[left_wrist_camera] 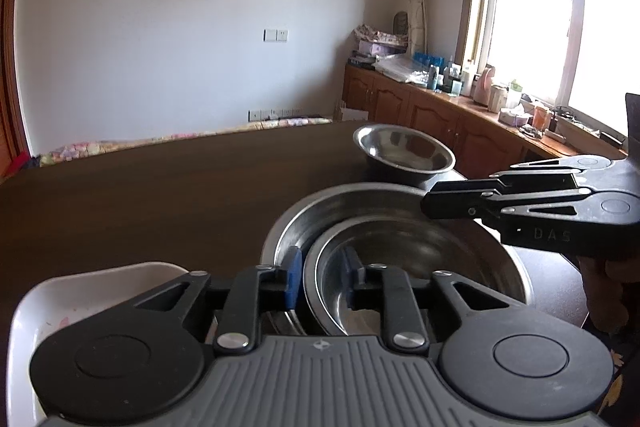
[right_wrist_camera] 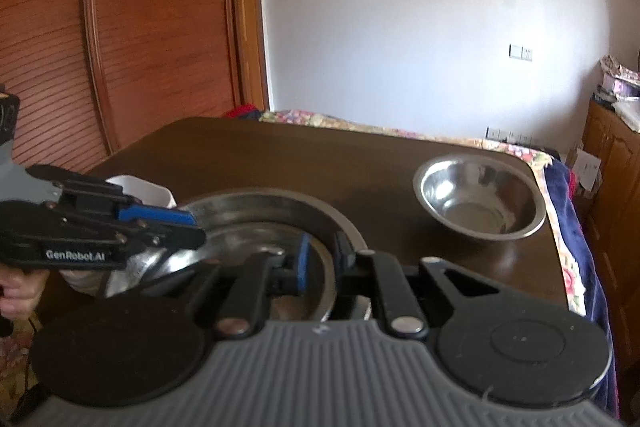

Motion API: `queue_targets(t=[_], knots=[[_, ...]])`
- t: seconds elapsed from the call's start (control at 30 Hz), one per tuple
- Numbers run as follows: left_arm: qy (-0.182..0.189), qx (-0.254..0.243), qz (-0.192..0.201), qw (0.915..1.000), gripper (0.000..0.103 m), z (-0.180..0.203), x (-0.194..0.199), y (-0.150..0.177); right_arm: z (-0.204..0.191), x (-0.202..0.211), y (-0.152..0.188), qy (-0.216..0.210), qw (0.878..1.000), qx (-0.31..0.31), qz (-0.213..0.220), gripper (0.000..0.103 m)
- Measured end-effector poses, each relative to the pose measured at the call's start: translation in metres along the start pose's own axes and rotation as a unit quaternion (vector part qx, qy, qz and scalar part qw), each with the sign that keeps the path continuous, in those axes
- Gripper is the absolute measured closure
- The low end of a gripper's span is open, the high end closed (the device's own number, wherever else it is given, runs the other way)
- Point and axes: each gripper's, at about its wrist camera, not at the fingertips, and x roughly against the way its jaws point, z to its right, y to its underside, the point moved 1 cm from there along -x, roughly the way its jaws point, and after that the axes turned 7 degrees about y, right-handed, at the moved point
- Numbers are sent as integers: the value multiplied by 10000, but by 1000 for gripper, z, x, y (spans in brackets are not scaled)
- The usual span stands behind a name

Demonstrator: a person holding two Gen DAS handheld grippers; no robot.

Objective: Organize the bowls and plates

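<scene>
A small steel bowl [left_wrist_camera: 420,251] [right_wrist_camera: 248,243] sits nested inside a large steel bowl [left_wrist_camera: 304,223] [right_wrist_camera: 260,203] on the dark table [left_wrist_camera: 160,195]. My left gripper [left_wrist_camera: 323,267] [right_wrist_camera: 196,227] is open: its blue pads [left_wrist_camera: 294,279] straddle the small bowl's near-left rim with a gap showing. My right gripper [right_wrist_camera: 322,251] [left_wrist_camera: 426,205] is shut on the small bowl's rim on the opposite side. A third steel bowl [left_wrist_camera: 404,151] [right_wrist_camera: 480,199] stands alone farther back. A white dish [left_wrist_camera: 100,287] [right_wrist_camera: 152,191] lies left of the nested bowls.
A low wooden cabinet [left_wrist_camera: 440,115] crowded with bottles and boxes runs under the bright window on the right. A floral bedcover [right_wrist_camera: 400,131] lies beyond the table's far edge. A wooden wardrobe [right_wrist_camera: 120,47] stands to the left. A person's hand [right_wrist_camera: 20,291] grips the left handle.
</scene>
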Motion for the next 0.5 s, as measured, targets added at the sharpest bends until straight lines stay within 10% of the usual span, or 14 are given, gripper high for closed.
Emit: queue_targets(t=[0.5], knots=[[-93,-126,542,9984,15,29,36,3,-1,47,17,208,9981,-242,531,88]])
